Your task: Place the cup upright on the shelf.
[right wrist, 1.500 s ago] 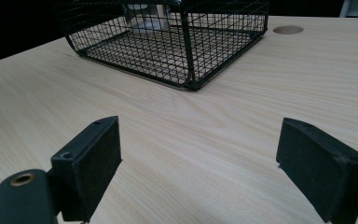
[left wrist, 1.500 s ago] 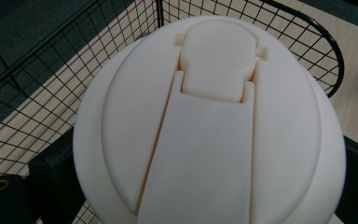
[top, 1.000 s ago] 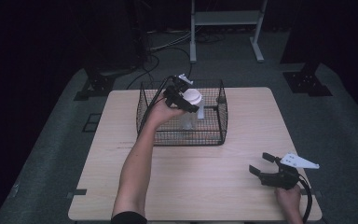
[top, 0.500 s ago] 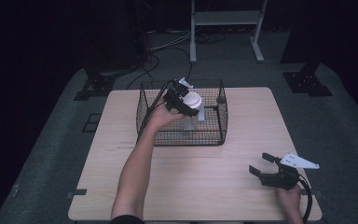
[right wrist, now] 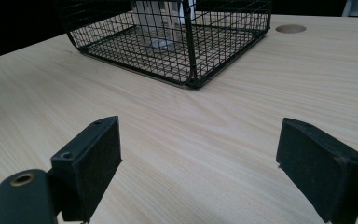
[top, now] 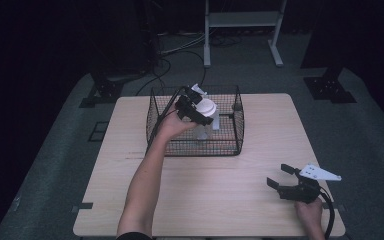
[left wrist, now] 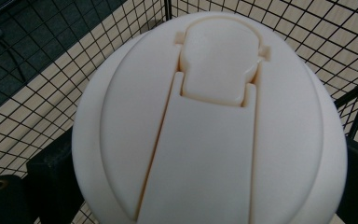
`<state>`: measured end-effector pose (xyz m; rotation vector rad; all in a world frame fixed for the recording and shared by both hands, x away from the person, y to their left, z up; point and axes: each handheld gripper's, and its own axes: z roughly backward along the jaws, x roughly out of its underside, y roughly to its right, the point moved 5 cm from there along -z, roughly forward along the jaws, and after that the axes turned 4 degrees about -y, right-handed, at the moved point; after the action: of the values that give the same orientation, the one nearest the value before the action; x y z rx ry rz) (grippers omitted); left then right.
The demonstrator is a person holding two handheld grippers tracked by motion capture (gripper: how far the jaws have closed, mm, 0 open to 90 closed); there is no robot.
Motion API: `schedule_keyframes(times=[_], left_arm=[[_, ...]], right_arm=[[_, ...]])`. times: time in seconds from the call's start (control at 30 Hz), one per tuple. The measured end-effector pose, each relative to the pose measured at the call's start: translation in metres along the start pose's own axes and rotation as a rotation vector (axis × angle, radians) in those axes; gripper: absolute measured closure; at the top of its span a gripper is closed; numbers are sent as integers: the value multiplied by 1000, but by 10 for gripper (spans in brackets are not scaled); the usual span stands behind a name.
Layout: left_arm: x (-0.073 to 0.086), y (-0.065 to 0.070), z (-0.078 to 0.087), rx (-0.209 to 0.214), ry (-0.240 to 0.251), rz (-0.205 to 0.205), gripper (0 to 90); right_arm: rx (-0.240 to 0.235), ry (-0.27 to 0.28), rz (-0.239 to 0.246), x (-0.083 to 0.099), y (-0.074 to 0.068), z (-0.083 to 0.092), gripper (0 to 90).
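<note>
Clamping my left gripper [top: 194, 111] on the white-lidded bottle [top: 206, 108] inside the wire basket [top: 196, 147], I judge it light, rigid, slick, best gripped below the lid, while my right gripper [top: 285, 180] rests open, well clear.

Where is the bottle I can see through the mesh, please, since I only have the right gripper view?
Observer: The bottle stands in the basket, and the left gripper is shut on it just under its white cap.
Operator: Thank you. What does the cap look like up close?
Observer: In the left gripper view the cap has a flip-top flap, and it is closed.
Operator: And where does my right gripper sit on the table?
Observer: The right gripper is near the table's front right corner, jaws open, well apart from the basket.
</note>
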<state>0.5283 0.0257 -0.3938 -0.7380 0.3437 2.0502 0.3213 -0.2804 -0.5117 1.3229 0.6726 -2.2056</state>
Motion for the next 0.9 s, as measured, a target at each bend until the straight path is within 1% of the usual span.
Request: schedule_keyframes(times=[0.1, 0.2, 0.23, 0.47, 0.53, 0.57, 0.63, 0.73, 0.77, 0.9], left_arm=[[1, 0, 0, 1, 9, 1, 44], [3, -2, -1, 19, 11, 12, 34], [3, -2, -1, 19, 8, 15, 25], [3, -2, -2, 10, 18, 12, 16], [4, -3, 0, 7, 19, 7, 9], [4, -2, 0, 8, 25, 11, 7], [4, -2, 2, 7, 32, 6, 0], [5, -2, 4, 8, 28, 4, 0], [6, -2, 5, -4, 25, 2, 0], [7, -4, 9, -4, 39, 11, 0]], right_arm=[[3, -7, 6, 0, -1, -1, 128], [5, -14, 7, 0, -1, -1, 128], [6, -14, 8, 0, -1, -1, 128], [6, -13, 9, 0, -1, -2, 128], [6, -15, 9, 1, -1, -1, 129], [6, -16, 10, 1, -1, -2, 129], [7, -17, 13, 1, -1, -2, 128], [8, -18, 12, 1, -1, -2, 129], [9, -19, 12, 1, -1, -2, 128], [10, -21, 12, 1, -1, -2, 129]])
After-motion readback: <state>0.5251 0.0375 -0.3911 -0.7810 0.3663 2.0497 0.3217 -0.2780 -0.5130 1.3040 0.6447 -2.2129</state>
